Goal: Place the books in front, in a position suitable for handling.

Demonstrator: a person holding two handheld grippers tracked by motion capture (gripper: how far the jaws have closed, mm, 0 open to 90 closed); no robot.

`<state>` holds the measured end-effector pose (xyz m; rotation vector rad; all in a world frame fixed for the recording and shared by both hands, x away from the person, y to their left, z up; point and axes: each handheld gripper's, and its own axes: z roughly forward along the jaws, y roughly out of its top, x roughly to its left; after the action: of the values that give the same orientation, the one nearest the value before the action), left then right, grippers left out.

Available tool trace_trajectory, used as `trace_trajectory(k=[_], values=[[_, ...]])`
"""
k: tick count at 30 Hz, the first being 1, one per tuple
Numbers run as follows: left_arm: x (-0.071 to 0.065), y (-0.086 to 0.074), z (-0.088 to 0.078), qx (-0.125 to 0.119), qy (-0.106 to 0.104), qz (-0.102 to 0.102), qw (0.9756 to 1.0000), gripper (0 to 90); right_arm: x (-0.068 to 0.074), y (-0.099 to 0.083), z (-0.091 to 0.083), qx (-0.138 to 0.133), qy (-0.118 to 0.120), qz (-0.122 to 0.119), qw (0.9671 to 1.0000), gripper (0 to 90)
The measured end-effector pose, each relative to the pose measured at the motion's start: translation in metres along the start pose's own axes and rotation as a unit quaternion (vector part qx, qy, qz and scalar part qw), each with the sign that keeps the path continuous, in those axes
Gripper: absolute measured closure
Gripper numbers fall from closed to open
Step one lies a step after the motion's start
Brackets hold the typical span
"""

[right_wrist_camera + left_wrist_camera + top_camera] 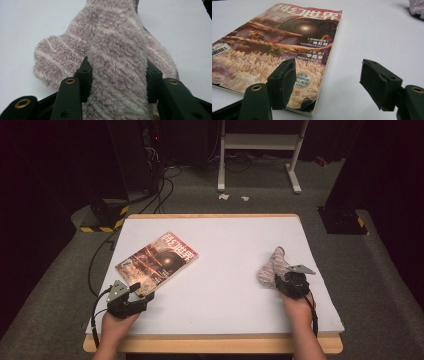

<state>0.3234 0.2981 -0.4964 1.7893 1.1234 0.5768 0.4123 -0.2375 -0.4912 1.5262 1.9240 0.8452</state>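
My left gripper (pixel 142 292) sits at the near corner of the magazine (pixel 157 261) on the table's (pixel 225 310) left side, jaws wide with nothing between them. On the right, my right gripper (pixel 117 80) has its jaws clamped on the fuzzy striped sock (pixel 112 57), which lies on the table

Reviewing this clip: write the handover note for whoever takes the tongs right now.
Left tongs: open, low at the magazine's near corner, one jaw over the cover, gripping nothing.
Right tongs: jaws on either side of a fold of the fuzzy striped sock; the pads seem to touch it.
Both things lie on the white table, magazine left, sock right, well apart.
Done: nothing visibly moved.
Left: probably handling the sock; magazine untouched.
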Motion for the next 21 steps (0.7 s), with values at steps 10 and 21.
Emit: trace_trajectory(k=[10, 21], values=[[-0.001, 0.000, 0.001, 0.005, -0.004, 0.001, 1.0000, 28.8, -0.003, 0.001, 0.004, 0.003, -0.006, 0.012, 0.9999, 41.8], [0.001, 0.001, 0.005, 0.022, 0.003, 0.003, 0.9998, 28.5, 0.001, 0.020, -0.035, -0.056, 0.018, 0.004, 0.9983, 23.8]])
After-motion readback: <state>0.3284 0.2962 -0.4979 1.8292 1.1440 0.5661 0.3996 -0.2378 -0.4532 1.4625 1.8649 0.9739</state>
